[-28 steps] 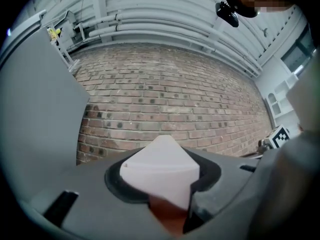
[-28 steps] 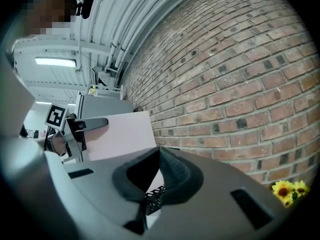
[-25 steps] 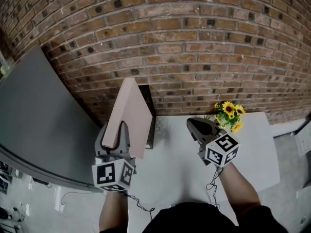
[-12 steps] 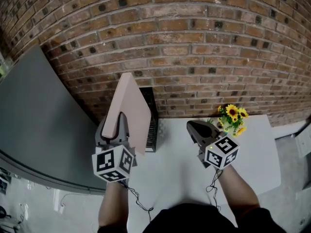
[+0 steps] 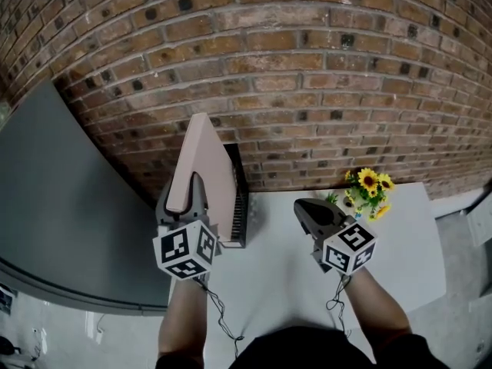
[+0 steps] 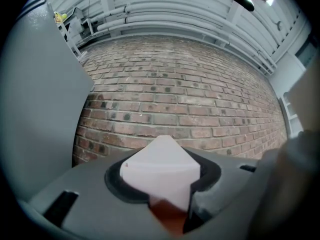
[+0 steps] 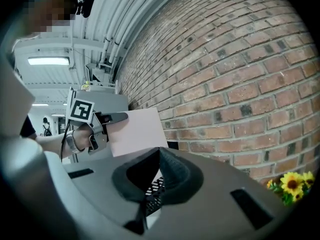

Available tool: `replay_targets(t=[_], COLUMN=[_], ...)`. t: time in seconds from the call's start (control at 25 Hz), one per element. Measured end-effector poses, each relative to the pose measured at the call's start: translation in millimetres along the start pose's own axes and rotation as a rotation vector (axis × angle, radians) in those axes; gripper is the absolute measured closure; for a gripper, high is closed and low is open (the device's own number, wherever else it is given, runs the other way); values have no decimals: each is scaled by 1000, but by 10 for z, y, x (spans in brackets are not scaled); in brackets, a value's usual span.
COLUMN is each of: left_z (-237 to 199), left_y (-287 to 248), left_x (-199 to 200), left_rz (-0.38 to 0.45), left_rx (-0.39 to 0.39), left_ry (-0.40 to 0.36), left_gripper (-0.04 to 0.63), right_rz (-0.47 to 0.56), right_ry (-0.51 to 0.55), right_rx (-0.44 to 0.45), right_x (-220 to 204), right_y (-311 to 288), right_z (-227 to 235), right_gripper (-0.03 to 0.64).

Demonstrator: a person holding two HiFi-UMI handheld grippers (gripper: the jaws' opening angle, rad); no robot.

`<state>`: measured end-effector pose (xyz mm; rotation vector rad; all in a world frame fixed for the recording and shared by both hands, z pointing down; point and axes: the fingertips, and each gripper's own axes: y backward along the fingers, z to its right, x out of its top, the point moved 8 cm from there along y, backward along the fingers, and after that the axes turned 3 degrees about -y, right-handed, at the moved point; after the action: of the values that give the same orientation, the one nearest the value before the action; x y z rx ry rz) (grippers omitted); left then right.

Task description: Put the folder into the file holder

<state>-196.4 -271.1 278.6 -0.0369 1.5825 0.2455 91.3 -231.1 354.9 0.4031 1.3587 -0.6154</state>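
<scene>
A pale pink folder [image 5: 204, 169] stands on edge, gripped near its lower left corner by my left gripper [image 5: 192, 192], whose jaws are shut on it. In the left gripper view the folder [image 6: 161, 170] fills the gap between the jaws. The black mesh file holder [image 5: 241, 207] stands on the white table [image 5: 286, 271] against the brick wall, and the folder hides its left side. My right gripper [image 5: 303, 205] hovers over the table to the right of the holder, shut and empty. The right gripper view shows the folder [image 7: 136, 131], the left gripper [image 7: 111, 118] and the holder's mesh [image 7: 156, 186].
A small bunch of yellow sunflowers [image 5: 367, 190] stands at the table's back right, also seen as flowers [image 7: 293, 183] in the right gripper view. A tall grey panel [image 5: 61, 206] borders the table's left side. The brick wall [image 5: 307, 75] closes off the back.
My left gripper has carried the folder forward and a little right, closer to the wall and the file holder. The right gripper has shifted only slightly and stays shut.
</scene>
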Motion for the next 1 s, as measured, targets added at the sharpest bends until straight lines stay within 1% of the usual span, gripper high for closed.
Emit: replay_targets(t=[0.36,0.52,1.0], left_z=[32,70,117], left_y=[-302,-370,-417], left_x=[-232,-388,-1017], left_rz=[-14,-35,-103], left_rx=[16,17,28], left_ry=[15,5,-1], left_gripper=[420,420,420], right_rz=[-23,-35,-60], right_ry=[-20,-33,-61], right_rx=[-12,-18,-26], right_x=[-85,-142,-305], right_y=[-84,-88,-135], right_z=[123,159,169], right_gripper=[614,614,614])
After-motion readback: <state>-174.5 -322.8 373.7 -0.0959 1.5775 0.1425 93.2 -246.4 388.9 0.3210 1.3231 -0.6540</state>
